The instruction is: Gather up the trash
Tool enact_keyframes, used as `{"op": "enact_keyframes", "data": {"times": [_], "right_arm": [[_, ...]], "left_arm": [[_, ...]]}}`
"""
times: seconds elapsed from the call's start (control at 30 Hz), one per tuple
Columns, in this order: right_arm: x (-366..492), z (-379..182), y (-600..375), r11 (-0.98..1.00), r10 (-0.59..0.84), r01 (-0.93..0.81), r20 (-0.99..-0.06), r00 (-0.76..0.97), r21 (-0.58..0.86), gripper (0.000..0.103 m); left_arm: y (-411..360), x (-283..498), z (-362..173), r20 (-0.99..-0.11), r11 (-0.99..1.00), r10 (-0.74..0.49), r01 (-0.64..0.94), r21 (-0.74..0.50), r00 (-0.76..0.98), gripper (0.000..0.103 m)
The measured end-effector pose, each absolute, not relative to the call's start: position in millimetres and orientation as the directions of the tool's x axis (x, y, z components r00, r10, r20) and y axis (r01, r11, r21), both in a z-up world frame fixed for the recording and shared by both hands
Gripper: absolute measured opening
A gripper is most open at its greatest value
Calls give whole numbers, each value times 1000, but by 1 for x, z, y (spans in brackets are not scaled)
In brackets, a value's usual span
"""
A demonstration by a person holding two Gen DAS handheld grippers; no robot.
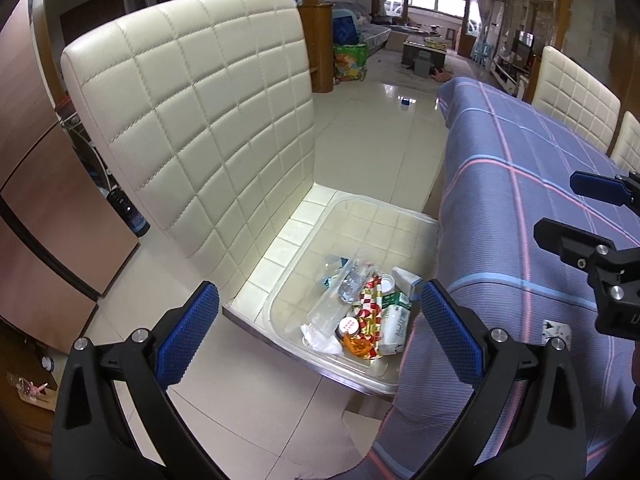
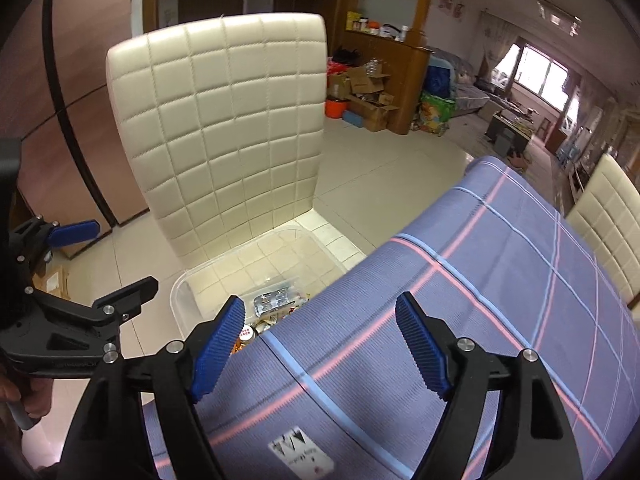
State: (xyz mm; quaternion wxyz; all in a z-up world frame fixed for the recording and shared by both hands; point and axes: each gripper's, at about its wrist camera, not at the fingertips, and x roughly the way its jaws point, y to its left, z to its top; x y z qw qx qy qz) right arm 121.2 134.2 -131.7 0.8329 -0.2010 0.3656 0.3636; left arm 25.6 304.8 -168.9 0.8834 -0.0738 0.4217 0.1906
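Trash [image 1: 362, 314] — a small capped bottle, a white carton, crumpled clear plastic and a red patterned wrapper — is seen gathered in one end of a clear plastic bin [image 1: 280, 304] set on the seat of a cream quilted chair [image 1: 192, 120], just beside the bench [image 1: 532, 208] draped in a purple plaid cloth. Both claws are held wide open and empty, the left claw [image 1: 320, 336] poised above the bin with the trash lying between and beyond its fingers, the right claw [image 2: 320, 350] hovering over the bench edge with the pile mostly hidden behind the cloth. No loose trash is visible on the cloth, so collection is judged nearly or fully done; any further piece would best be released low over the bin's middle, clear of the rim.
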Motion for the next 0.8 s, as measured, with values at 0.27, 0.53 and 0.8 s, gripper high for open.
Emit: {"op": "enact_keyframes", "data": {"times": [0.27,0.53,0.8], "right_arm": [[114,-108,93,739,411,-666,-715,566,-102,76],[103,-87,56,815,339,-568,-698,631,-118,77],[78,-54,25,884,274,-452,-648,711,-123,85]], "left_arm": [[269,29,-143,-730,940,253,-339,30,635,99],[236,27,-119,-702,955,196,-295,-21,684,100],[216,18,-85,-660,953,174,-293,-73,730,100]]}}
